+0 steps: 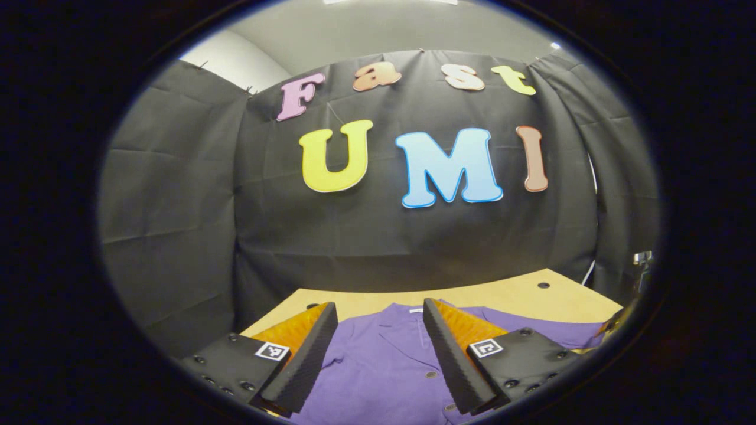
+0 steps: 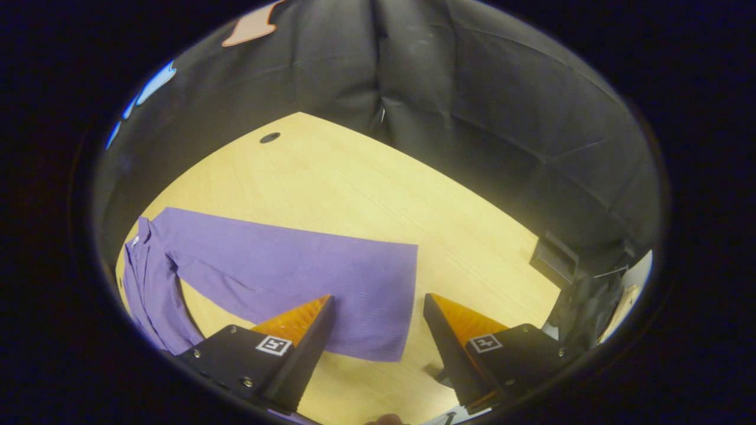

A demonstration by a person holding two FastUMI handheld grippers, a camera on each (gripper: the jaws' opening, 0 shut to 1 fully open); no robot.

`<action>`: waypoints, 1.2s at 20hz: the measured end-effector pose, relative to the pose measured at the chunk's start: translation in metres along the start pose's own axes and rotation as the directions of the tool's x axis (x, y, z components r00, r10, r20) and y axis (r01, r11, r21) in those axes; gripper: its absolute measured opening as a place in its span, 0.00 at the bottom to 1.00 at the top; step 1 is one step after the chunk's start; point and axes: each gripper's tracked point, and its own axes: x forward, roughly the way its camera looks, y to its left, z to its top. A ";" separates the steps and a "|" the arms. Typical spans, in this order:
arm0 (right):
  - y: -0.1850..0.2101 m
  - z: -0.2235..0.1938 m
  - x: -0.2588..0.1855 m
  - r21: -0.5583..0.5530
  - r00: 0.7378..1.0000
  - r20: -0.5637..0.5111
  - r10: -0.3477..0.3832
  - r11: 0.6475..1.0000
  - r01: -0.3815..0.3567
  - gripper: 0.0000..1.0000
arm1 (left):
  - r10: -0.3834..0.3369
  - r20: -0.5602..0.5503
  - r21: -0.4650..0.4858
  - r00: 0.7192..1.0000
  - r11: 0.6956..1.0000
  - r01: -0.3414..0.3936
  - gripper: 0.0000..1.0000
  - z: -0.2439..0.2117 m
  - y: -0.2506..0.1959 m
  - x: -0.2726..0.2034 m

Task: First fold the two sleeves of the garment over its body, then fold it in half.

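A purple button-up shirt (image 1: 384,366) lies flat on the light wooden table (image 1: 508,295), collar toward the far wall. In the left gripper view my left gripper (image 1: 380,310) is open above the shirt's chest, a finger on each side of the collar and button line. In the right gripper view one long sleeve (image 2: 295,271) stretches straight out across the table (image 2: 366,189), its cuff end at the right. My right gripper (image 2: 379,302) is open just above that cuff end, nothing between its fingers. The shirt's body (image 2: 147,283) shows at the far left of that view.
Black cloth walls close the table in on the far and side edges. A small round hole (image 2: 270,137) sits in the tabletop near the far edge. A dark box-like object (image 2: 555,257) stands by the table's right edge. Bare wood lies beyond the sleeve.
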 end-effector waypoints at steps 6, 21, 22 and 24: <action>0.008 0.000 0.006 0.012 1.000 0.000 -0.015 1.000 0.015 0.94 | -0.053 -0.010 -0.004 0.999 0.999 0.053 0.96 -0.006 0.015 0.006; 0.022 0.016 -0.017 -0.037 0.995 0.100 0.007 0.999 -0.003 0.00 | -0.073 -0.013 -0.046 0.997 0.996 0.072 0.96 -0.032 0.104 0.015; 0.023 0.021 -0.026 -0.046 0.993 0.119 0.006 0.999 -0.001 0.00 | -0.075 -0.011 -0.047 0.997 0.996 0.074 0.96 -0.033 0.108 0.016; 0.037 0.034 -0.046 -0.052 0.985 0.166 0.036 0.998 -0.028 0.00 | -0.077 -0.007 -0.058 0.997 0.995 0.077 0.96 -0.038 0.118 0.019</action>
